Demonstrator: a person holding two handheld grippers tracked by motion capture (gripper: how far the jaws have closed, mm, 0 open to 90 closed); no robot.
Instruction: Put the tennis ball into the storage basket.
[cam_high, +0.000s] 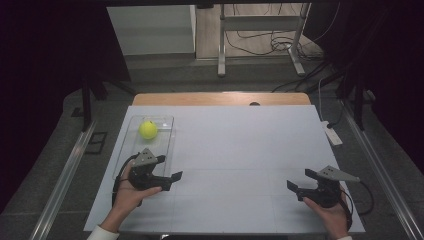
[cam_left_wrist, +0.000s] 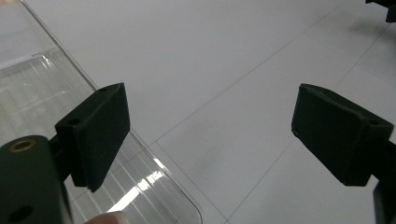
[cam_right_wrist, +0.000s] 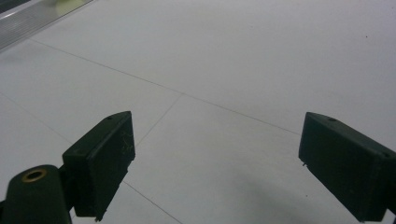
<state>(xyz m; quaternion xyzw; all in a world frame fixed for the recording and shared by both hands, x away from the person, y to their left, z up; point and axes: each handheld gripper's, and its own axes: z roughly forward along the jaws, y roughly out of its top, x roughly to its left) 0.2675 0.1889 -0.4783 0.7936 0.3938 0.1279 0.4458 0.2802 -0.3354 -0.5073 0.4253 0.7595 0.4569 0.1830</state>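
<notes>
left tool (cam_high: 170, 170) released beside clear tray (cam_high: 131, 145); right tool (cam_high: 299, 181) released; yellow ball (cam_high: 148, 129) in tray

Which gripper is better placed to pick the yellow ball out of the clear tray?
Left. The left gripper sits open at the near end of the clear tray holding the yellow ball; the right gripper is across the table.

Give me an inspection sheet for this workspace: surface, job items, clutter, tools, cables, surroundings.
Surface: white table top, thin seam lines, wooden edge at the far side.
Job's things: yellow ball lying in a clear tray at the far left.
Clutter: nothing seen.
Grippers: left tool open beside the tray's near end, holding nothing; right tool open over bare table.
Cables: one trails from each tool; more on the floor behind.
Surroundings: dark curtains, metal stand, white power strip on the floor.
</notes>
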